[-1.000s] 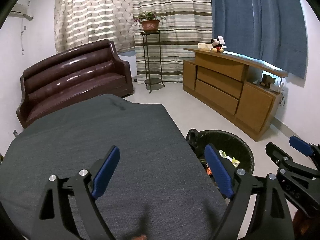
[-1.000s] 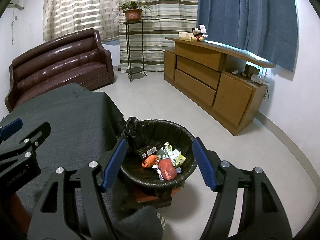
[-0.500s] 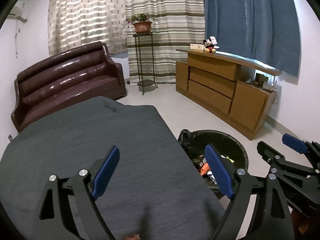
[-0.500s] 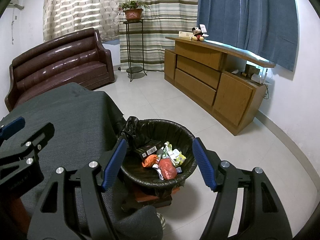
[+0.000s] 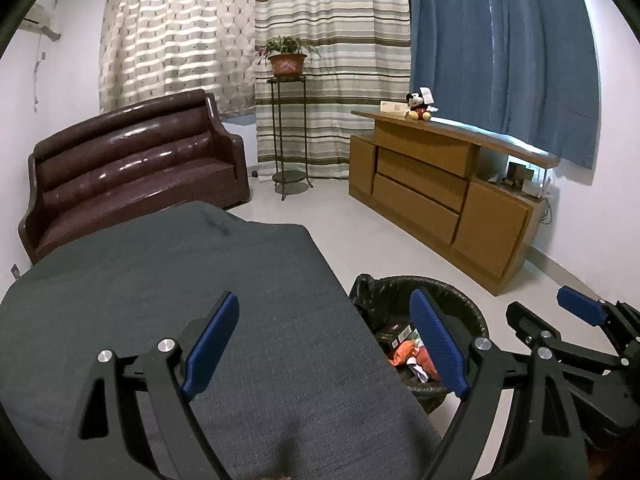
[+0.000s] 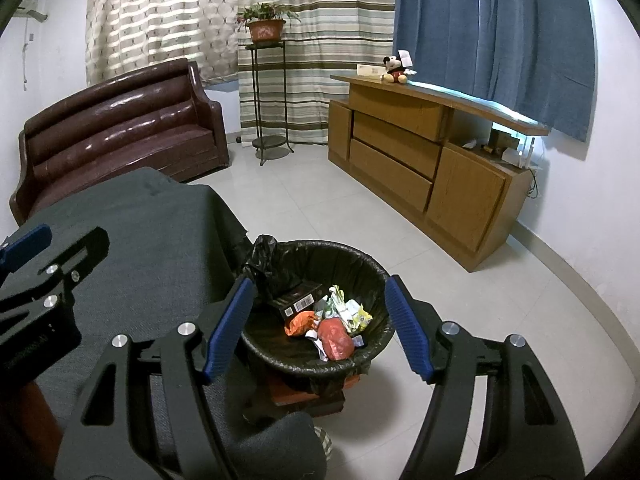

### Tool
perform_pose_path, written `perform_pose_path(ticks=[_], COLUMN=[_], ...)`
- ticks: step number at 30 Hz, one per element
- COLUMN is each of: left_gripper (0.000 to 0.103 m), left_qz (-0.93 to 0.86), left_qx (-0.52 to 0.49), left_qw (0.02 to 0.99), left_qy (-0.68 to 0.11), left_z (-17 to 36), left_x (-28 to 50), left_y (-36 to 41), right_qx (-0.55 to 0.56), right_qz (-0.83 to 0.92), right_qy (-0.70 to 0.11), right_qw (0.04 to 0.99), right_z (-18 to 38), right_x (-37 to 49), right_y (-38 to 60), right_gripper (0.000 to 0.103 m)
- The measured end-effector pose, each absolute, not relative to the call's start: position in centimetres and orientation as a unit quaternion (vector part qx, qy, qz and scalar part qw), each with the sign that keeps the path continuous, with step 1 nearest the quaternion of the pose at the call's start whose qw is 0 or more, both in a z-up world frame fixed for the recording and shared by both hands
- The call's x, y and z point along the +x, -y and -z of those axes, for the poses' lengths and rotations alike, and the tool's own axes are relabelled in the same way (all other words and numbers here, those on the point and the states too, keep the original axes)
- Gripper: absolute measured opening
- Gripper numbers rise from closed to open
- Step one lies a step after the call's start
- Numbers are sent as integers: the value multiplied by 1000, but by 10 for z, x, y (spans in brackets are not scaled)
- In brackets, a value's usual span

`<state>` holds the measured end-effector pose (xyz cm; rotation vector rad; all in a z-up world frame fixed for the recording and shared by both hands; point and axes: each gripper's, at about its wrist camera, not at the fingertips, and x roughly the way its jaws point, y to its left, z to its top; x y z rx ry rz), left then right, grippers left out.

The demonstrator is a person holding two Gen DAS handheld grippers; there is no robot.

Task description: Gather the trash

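Observation:
A round bin with a black liner (image 6: pixel 362 258) stands on the floor beside the table and holds trash (image 6: pixel 326 318): a dark box, orange and red wrappers, crumpled paper. My right gripper (image 6: pixel 318 326) hangs open above the bin with nothing between its blue pads. My left gripper (image 5: pixel 326 342) is open and empty over the right edge of the table covered in grey cloth (image 5: pixel 160 280). The bin (image 5: pixel 460 308) shows at the right of the left wrist view, with the right gripper's fingers (image 5: pixel 580 312) beyond it.
A brown leather sofa (image 5: pixel 132 172) stands behind the table. A metal plant stand (image 5: pixel 288 136) with a potted plant is by the curtains. A wooden sideboard (image 6: pixel 420 160) with a plush toy runs along the right wall. Tiled floor (image 6: pixel 320 208) lies between them.
The left wrist view has swung slightly, so the bin and sideboard sit a bit further left. The right gripper and the trash in the bin have not moved.

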<state>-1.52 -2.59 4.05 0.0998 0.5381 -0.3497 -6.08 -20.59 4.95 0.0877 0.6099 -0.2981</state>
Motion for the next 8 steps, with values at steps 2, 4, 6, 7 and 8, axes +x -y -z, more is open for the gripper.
perform_pose_path(ticks=[2, 4, 6, 7, 8], left_gripper=[85, 85, 85, 85, 85], left_qz=[168, 167, 167, 167, 166], left_qx=[49, 46, 42, 39, 38], left_qw=[947, 945, 942, 941, 939], left_qy=[-271, -279, -289, -293, -297], left_z=[-38, -36, -34, -33, -32], left_x=[-14, -11, -8, -7, -6], left_y=[24, 22, 19, 16, 14], right_qx=[43, 43, 41, 41, 40], right_qz=[146, 146, 145, 144, 144], right_qy=[-299, -299, -300, -301, -302], right_qw=[942, 942, 942, 942, 942], right_z=[-50, -50, -50, -47, -45], right_x=[-61, -61, -61, -62, -63], right_y=[206, 205, 204, 203, 202], right_gripper=[67, 67, 67, 67, 67])
